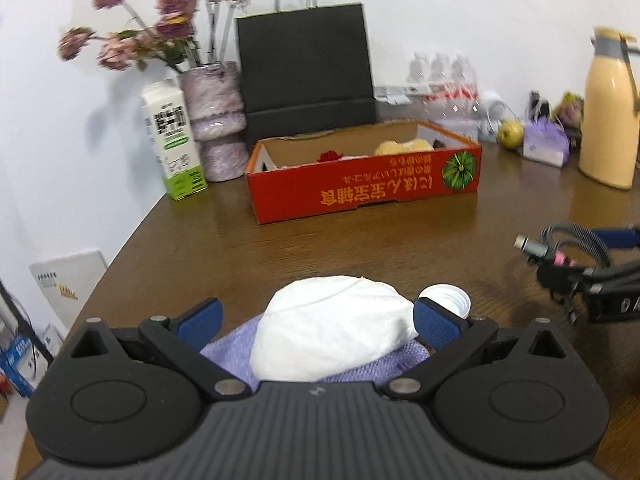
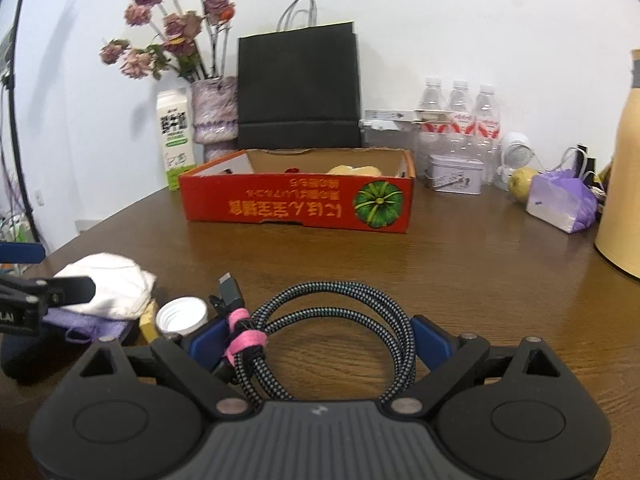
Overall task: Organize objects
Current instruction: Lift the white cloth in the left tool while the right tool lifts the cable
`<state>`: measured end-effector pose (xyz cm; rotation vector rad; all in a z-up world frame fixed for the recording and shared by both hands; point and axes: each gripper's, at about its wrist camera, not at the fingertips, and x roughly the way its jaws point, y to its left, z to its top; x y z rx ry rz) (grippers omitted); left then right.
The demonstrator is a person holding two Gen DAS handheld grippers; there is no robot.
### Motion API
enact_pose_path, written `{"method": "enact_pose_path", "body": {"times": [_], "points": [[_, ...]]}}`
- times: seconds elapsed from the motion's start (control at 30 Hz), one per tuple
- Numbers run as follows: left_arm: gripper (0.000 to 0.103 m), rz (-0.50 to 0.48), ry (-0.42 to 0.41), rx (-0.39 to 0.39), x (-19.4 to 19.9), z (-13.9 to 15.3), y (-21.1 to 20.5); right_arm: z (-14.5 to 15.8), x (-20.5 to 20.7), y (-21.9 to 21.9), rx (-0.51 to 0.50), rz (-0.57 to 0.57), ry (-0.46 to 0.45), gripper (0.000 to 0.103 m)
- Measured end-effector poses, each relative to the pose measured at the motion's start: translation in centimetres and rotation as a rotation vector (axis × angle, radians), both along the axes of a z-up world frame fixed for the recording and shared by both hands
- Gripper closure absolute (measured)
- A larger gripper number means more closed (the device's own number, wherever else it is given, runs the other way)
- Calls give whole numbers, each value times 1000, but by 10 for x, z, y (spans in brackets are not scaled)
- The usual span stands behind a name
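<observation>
Left tongs (image 1: 318,322) are seen spread wide, straddling a white cloth bundle (image 1: 332,328) that lies on a purple cloth (image 1: 372,368) at the near edge of the bench (image 1: 360,248); neither pad is seen pressing it, so they are judged released. Right tongs (image 2: 318,338) stand apart around a coiled braided cable (image 2: 340,320) with a pink tie (image 2: 242,342); whether it is gripped cannot be told. The red box (image 2: 298,202), the likely destination, lies straight ahead of both, its long axis crosswise. A white cap (image 2: 182,316) sits between bundle and cable. Only the right view shows the small tin (image 2: 454,174); the left view shows the right tongs held above the bench.
</observation>
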<state>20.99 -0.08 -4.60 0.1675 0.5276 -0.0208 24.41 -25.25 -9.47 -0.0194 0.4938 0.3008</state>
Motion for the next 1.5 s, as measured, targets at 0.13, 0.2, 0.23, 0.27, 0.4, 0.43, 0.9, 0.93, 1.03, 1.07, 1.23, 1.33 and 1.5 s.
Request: {"method": "enact_pose_path", "body": {"times": [0.13,0.2,0.23,0.27,0.4,0.43,0.9,0.93,1.03,1.07,1.23,1.33,1.5], "points": [[0,-79,66,45,14,-2,-6,0,2,-7,16,-38,-8,8],[0,-109,101,66,21,-5,-8,0,4,-8,18,-36,1,8],[0,-111,111,68,24,-6,-7,0,4,-8,19,-37,0,8],[0,-114,118,63,26,-7,-7,-1,4,-8,22,-38,-2,8],[0,-137,155,73,32,-14,-6,-1,5,-10,36,-41,1,8],[0,-135,160,74,33,-16,-6,-1,6,-10,38,-42,4,8],[12,-108,131,18,26,-22,-5,-1,7,-10,50,-46,10,8],[13,-101,122,16,24,-23,-5,-1,7,-10,50,-45,10,8],[19,-84,97,9,18,-22,-5,-1,7,-10,50,-45,6,8],[20,-80,90,4,16,-21,-5,-1,6,-10,50,-44,5,8],[24,-59,51,-29,8,-15,-2,-1,6,-9,51,-45,4,8],[25,-29,20,-45,2,-11,-1,0,6,-8,51,-44,1,8],[26,45,-40,-105,-12,-2,0,2,5,-8,50,-44,-6,8]]}}
